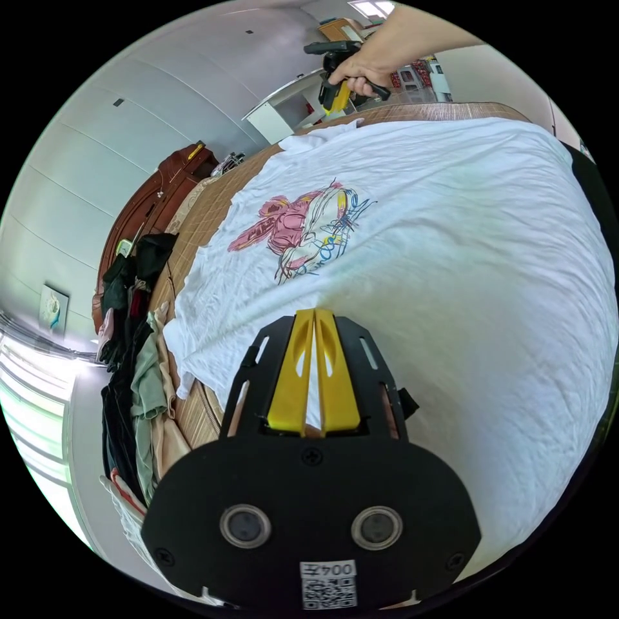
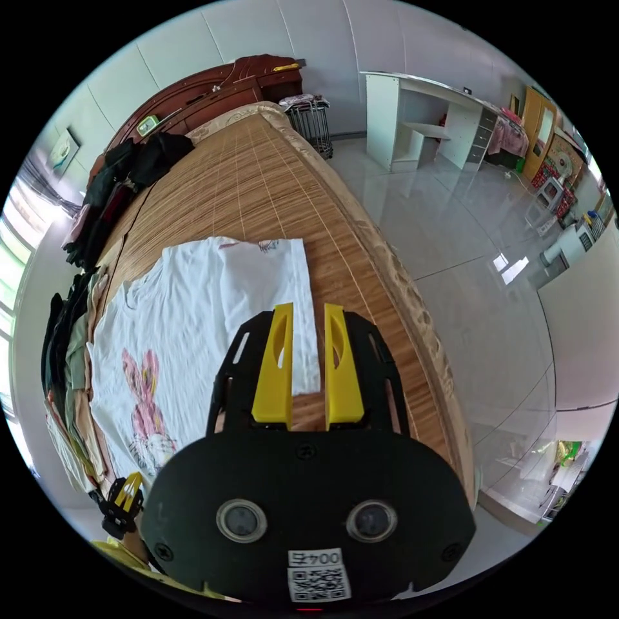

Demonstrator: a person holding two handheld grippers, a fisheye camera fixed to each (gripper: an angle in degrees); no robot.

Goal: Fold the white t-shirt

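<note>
Left gripper view first, scanning left to right; you've got a pile of dark and pale clothes (image 1: 132, 361) heaped along the far edge of the bed, then the woven bed mat (image 1: 206, 219), then the white t-shirt (image 1: 451, 258) spread out flat with its pink print (image 1: 296, 225) facing up, which is how you'd want it before any fold. Your left gripper (image 1: 314, 316) sits right over the shirt with its yellow jaws pressed together; I can't see any fabric caught between them, so my guess is it's closed on nothing. Up top, a hand (image 1: 361, 68) holds the right gripper (image 1: 335, 97) beyond the far edge of the shirt.

Right gripper view, same sweep; the left gripper (image 2: 129, 487) peeks in at the lower left by the shirt's edge; the shirt (image 2: 180, 322) lies on the bed mat (image 2: 271, 187) with one side already turned over so the plain inside shows in a straight strip (image 2: 284, 284); that looks like a first lengthwise fold done. Your right gripper (image 2: 308, 309) hangs over that folded strip with the jaws a bit apart, holding nothing; further right it's glossy floor (image 2: 464, 258) and a white desk (image 2: 419, 116).
</note>
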